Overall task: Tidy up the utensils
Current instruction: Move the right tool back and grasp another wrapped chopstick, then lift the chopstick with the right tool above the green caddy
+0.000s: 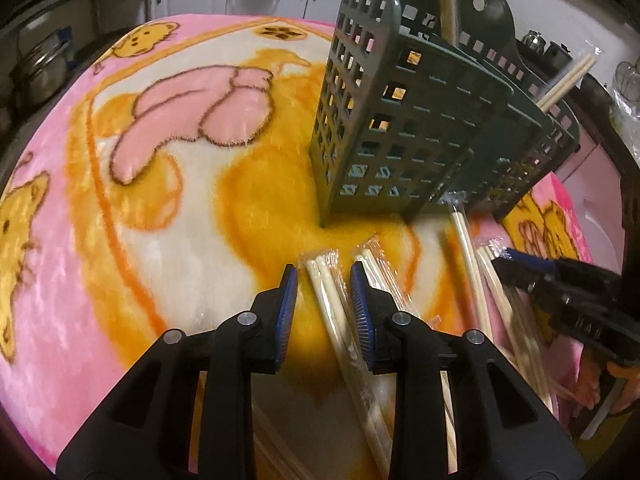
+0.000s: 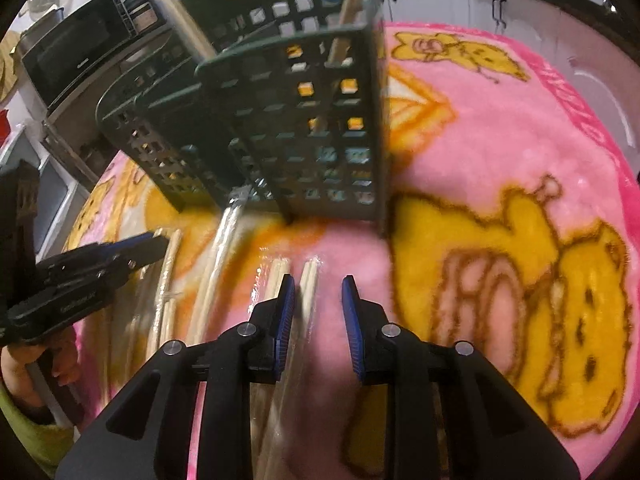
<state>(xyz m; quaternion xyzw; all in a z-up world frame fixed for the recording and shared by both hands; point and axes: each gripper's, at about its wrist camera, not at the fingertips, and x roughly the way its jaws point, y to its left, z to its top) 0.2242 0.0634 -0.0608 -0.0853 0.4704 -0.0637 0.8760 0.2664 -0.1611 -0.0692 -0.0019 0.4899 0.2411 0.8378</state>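
Left gripper (image 1: 324, 270) apart over wrapped chopsticks (image 1: 328, 292); right gripper (image 2: 318, 280) apart, nothing clamped.

1. The blanket (image 1: 168, 216) over the worktop is plush fleece cloth, fuzzy, with a soft sheen on its pink and orange pile.
2. The utensil holder (image 1: 404, 128) is dark green moulded plastic, matt, pierced with square holes.
3. The chopsticks (image 1: 332, 304) look like pale bare wood, smooth, each pair sealed in a clear glossy plastic sleeve that crinkles and glints.
4. The left gripper (image 1: 324, 276) and right gripper (image 2: 318, 284) have matt black plastic bodies, small shiny metal pins, and ribbed blue pads on the fingers (image 1: 288, 304).
5. Far left, a pot (image 1: 44, 68) shows polished metal.
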